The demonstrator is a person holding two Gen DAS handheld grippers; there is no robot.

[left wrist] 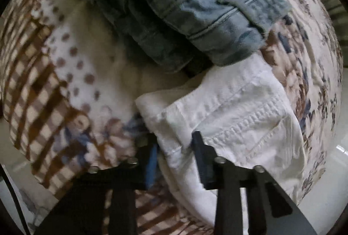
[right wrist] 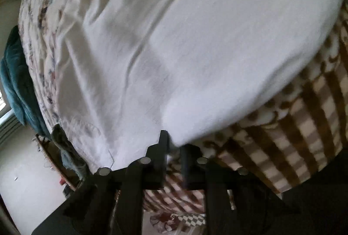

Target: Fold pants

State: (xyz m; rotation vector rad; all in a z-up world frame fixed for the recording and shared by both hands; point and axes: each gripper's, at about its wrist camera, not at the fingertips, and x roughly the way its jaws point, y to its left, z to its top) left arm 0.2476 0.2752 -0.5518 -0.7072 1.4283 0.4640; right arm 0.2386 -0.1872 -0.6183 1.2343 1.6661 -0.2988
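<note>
Low, both grippers [left wrist: 174,143] [right wrist: 174,143] pinching white pants [left wrist: 235,108] [right wrist: 184,49] edge.

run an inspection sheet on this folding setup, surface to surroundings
surface: patterned blanket, brown check, dots and floral.
job's things: white pants spread flat across the right wrist view.
clutter: blue jeans heaped beyond them; teal cloth at the edge.
grippers: left gripper shut on a white pants edge; right gripper shut on the hem.
cables: nothing seen.
surroundings: pale floor.
</note>
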